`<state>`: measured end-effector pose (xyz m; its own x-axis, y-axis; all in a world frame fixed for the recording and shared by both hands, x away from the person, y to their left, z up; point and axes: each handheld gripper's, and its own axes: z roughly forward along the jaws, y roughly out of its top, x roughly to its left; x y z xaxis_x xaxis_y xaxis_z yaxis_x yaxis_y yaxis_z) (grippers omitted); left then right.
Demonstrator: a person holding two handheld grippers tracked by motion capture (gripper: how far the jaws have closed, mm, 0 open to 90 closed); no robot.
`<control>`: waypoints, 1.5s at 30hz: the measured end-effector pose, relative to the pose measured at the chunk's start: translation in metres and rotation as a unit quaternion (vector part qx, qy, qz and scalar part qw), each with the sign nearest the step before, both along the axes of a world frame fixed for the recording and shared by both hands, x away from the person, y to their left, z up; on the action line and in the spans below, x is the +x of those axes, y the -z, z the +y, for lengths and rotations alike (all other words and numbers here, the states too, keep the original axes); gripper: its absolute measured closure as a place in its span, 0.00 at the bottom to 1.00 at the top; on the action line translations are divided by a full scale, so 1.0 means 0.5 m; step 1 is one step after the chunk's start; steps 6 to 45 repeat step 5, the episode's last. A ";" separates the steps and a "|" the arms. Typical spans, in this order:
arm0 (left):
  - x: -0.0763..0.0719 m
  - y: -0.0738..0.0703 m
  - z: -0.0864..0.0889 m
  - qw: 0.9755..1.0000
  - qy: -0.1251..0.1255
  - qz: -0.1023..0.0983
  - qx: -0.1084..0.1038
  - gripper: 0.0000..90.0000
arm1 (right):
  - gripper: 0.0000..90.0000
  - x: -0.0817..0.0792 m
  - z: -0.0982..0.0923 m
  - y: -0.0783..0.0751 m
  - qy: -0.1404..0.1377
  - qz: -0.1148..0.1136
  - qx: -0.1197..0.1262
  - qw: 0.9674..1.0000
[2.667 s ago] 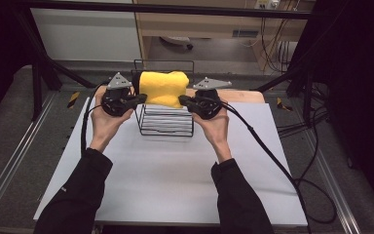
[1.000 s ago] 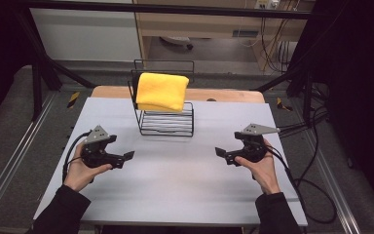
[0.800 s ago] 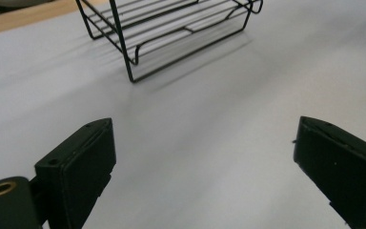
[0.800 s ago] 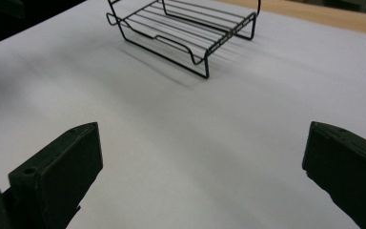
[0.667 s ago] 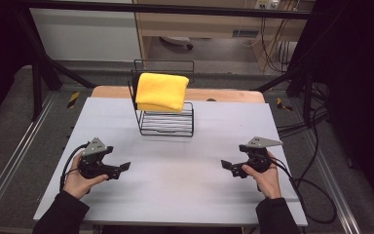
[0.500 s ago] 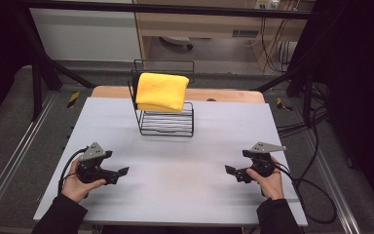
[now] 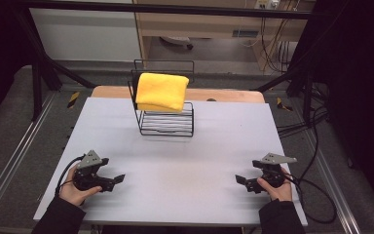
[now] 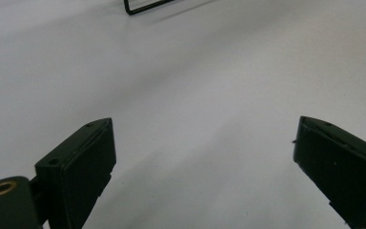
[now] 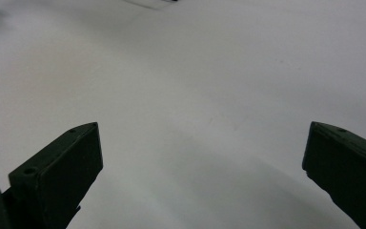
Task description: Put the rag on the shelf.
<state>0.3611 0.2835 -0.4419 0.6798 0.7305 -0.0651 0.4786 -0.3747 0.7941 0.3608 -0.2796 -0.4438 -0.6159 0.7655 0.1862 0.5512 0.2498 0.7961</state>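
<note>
The left tongs (image 7: 108,180) sat low near the front left edge of the tabletop (image 7: 195,161), spread wide with nothing between them. In the left gripper view the two black jaws stood far apart over bare white. The yellow cloth (image 7: 161,91) lay folded on top of the black wire rack (image 7: 165,117), at the back middle of the tabletop, well away from both hands. The right tongs (image 7: 246,182) rested near the front right edge, also spread wide and holding nothing.

The cloth looked to be in its place, so the job seemed done. The best thing now was to keep both hands low and quiet and not bump the rack.

The tabletop was flat, pale grey and bare in front. Behind it were a wooden board (image 7: 224,94), black frame bars and dark cables (image 7: 297,126) on the right.
</note>
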 end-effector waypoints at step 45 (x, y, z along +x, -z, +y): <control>-0.003 0.004 -0.001 1.000 0.001 0.001 0.000 0.08 | 0.01 0.000 -0.002 0.003 -0.001 0.005 0.000 1.000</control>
